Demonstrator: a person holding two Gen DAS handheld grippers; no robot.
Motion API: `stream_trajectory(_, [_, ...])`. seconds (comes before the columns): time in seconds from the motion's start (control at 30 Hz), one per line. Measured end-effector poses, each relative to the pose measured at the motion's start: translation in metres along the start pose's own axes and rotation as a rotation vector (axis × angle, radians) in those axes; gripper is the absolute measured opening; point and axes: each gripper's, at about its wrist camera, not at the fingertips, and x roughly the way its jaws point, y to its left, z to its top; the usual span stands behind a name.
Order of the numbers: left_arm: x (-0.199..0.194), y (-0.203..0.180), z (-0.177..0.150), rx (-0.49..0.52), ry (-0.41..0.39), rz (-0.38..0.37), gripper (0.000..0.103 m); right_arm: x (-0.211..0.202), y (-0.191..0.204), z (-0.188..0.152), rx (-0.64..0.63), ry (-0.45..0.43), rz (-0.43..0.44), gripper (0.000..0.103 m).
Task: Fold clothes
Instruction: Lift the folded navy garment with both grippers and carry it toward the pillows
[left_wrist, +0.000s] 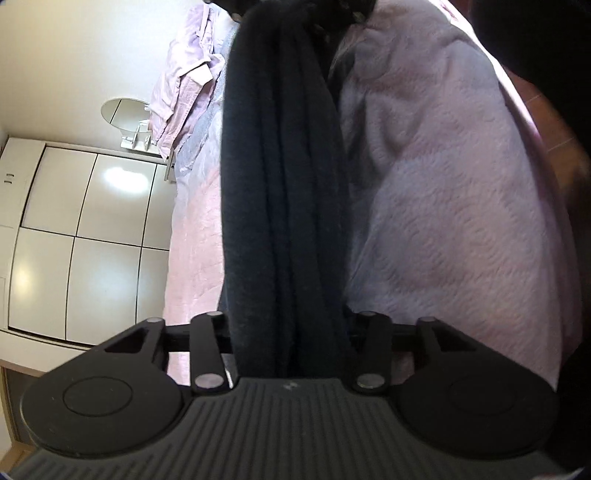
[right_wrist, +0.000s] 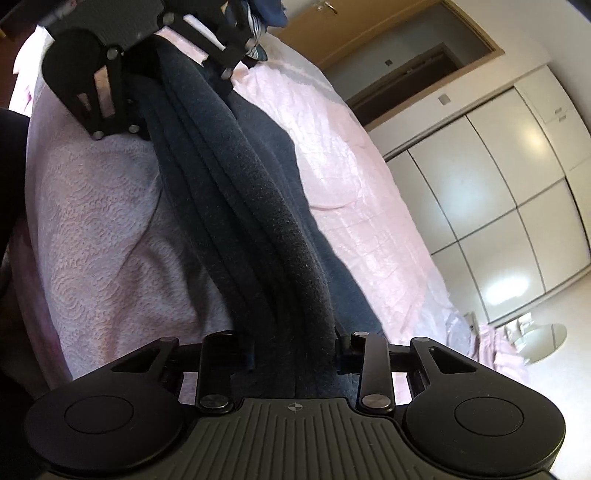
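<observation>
Dark navy garment (left_wrist: 284, 206), thick and fleecy, bunched lengthwise into a rope of folds and stretched between the two claws above the bed (left_wrist: 443, 192). Left claw (left_wrist: 288, 332): one end of the bundle runs straight in between the two fingers, which stand part-way closed with the cloth filling the gap between them; the tips are buried in fabric, but the garment is drawn taut from here, so it reads as gripped. Right claw (right_wrist: 295, 343): same picture at the other end, fingers partly closed with the gathered folds packed between them and the cloth leading away in a tight diagonal. In the right wrist view the left claw (right_wrist: 155, 74) shows at the far end of the garment (right_wrist: 236, 206), its black linkage tilted, the cloth emerging from it. Beneath the garment lies a pale pink textured bedspread (right_wrist: 103, 229), its surface rumpled into soft ridges. At the far side of the bed a heap of other clothes: a light pink shirt (left_wrist: 184, 81) on top of something grey-blue. Beyond the bed, white glossy wardrobe doors (right_wrist: 498, 206) with dark seams, catching window glare, and a wooden door frame (right_wrist: 406, 44). A small round white table (left_wrist: 125, 112) stands near the wardrobe. A dark sleeve (left_wrist: 535, 40) fills the upper right corner of the left wrist view.
</observation>
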Motion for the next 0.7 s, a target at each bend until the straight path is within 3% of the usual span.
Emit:
stream_trajectory(0.37, [0.015, 0.078, -0.009, 0.018, -0.064, -0.108, 0.028, 0.005, -0.053, 0.003, 0.083, -0.082, 0.048, 0.031])
stream_trajectory(0.57, [-0.002, 0.139, 0.017, 0.040, -0.070, -0.284, 0.027, -0.028, -0.092, 0.012, 0.148, -0.001, 0.167, 0.030])
stream_trajectory(0.7, [-0.026, 0.196, 0.060, 0.040, -0.115, -0.391, 0.027, -0.087, -0.139, 0.009, 0.206, 0.085, 0.236, 0.030])
